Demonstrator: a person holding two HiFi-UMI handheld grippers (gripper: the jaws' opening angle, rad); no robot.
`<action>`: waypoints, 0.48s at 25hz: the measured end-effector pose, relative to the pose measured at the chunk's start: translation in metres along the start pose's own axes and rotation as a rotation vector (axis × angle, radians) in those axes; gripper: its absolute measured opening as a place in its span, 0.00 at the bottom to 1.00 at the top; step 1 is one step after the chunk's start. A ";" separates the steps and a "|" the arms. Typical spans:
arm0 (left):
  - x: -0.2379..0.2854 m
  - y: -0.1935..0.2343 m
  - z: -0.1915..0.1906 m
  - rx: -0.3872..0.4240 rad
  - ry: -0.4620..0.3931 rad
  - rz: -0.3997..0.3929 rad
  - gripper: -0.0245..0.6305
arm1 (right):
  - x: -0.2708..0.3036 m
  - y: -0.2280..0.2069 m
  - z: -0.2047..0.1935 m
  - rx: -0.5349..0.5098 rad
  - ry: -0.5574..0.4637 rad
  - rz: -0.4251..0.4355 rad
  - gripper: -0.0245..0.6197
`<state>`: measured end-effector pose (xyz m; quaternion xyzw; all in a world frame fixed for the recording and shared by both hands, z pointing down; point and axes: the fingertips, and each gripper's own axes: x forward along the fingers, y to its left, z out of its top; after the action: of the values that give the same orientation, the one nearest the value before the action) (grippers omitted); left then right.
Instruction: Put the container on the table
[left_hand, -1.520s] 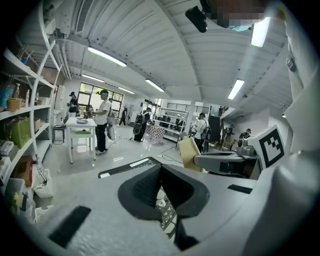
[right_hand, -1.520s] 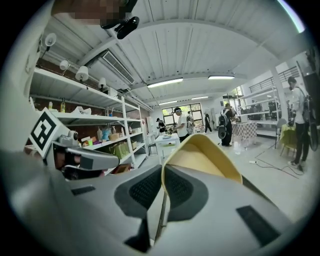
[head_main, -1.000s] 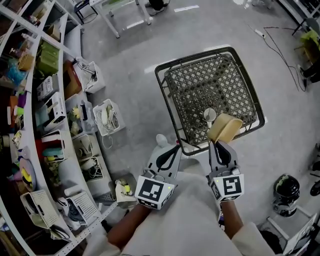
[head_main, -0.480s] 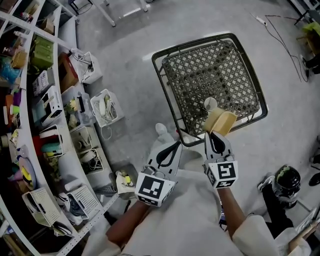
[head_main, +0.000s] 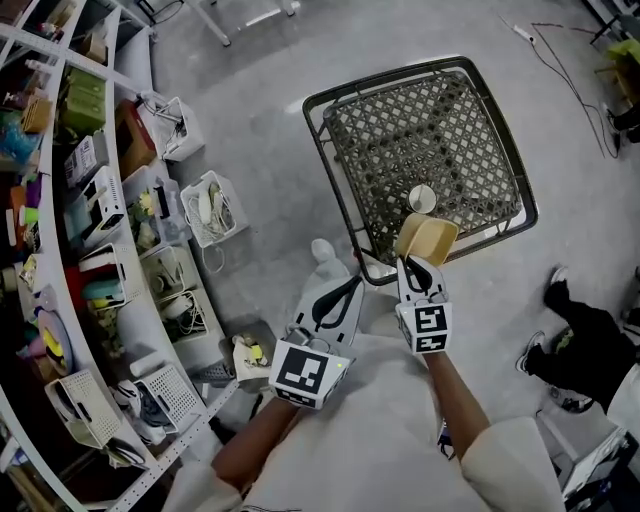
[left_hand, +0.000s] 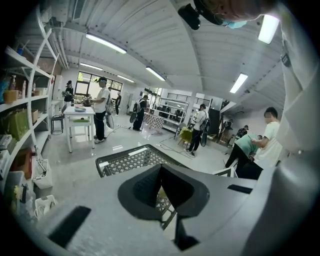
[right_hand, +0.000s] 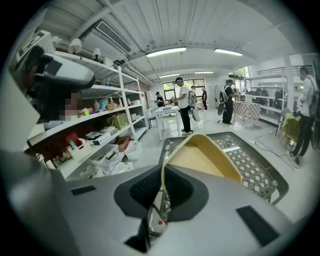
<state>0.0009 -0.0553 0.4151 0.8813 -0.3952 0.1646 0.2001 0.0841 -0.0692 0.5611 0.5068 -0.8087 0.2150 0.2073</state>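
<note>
A tan, shallow container (head_main: 428, 238) hangs tilted over the near edge of the black mesh table (head_main: 420, 120). My right gripper (head_main: 415, 264) is shut on its rim. In the right gripper view the container (right_hand: 202, 157) rises from between the closed jaws, with the table (right_hand: 250, 165) beyond it. My left gripper (head_main: 350, 288) is held beside the right one, just short of the table's near corner. It is shut with nothing in it. The left gripper view shows the table (left_hand: 135, 160) ahead of the jaws.
A small white cup (head_main: 422, 198) stands on the mesh near the container. Shelves (head_main: 60, 200) packed with boxes and bins curve along the left, with white baskets (head_main: 212, 220) on the floor. A person in dark clothing (head_main: 585, 350) crouches at the right. Cables (head_main: 570, 60) lie on the floor.
My right gripper with the container has drifted a little left and up in the view. The left gripper has barely moved. The person at the right has shifted along the floor.
</note>
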 end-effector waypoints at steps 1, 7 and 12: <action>-0.001 0.000 0.000 0.000 -0.001 0.002 0.07 | 0.003 0.002 -0.005 -0.005 0.009 0.007 0.09; -0.007 0.003 -0.005 -0.009 0.004 0.016 0.07 | 0.024 0.004 -0.038 -0.002 0.089 0.014 0.09; -0.008 0.003 -0.005 -0.031 0.006 0.022 0.07 | 0.041 0.002 -0.065 0.001 0.157 0.022 0.09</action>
<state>-0.0069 -0.0499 0.4166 0.8731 -0.4068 0.1634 0.2131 0.0730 -0.0625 0.6368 0.4796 -0.7953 0.2567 0.2674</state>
